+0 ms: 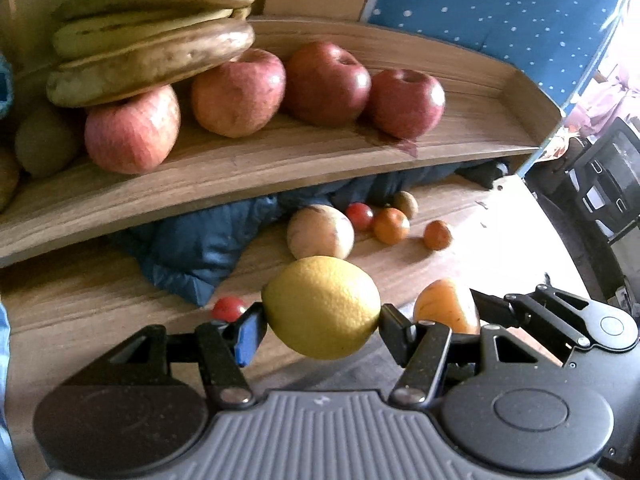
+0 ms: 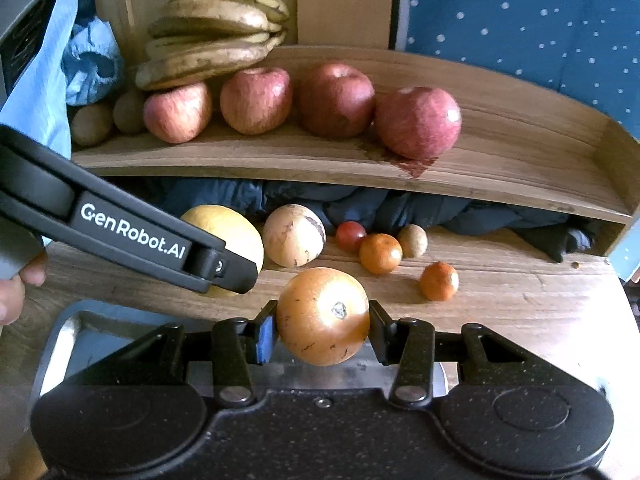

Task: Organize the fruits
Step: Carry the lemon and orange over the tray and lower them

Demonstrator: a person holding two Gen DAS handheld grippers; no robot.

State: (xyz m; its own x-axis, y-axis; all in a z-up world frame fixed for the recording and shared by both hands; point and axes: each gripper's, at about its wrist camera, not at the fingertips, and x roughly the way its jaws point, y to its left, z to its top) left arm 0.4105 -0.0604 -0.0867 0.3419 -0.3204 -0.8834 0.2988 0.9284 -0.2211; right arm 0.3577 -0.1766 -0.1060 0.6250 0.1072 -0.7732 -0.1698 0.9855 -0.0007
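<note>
1. Gripping a yellow lemon (image 1: pixel 322 307), your left tongs (image 1: pixel 320 322) hold it above the bench (image 1: pixel 500 240), near its front edge.
2. Your right tongs (image 2: pixel 323 326) clamp an orange fruit (image 2: pixel 323 316) just beside it.

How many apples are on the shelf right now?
4, in a row along the wooden shelf: the leftmost apple under the bananas, second apple, third apple, and rightmost apple. The bananas might hide more behind.
</note>
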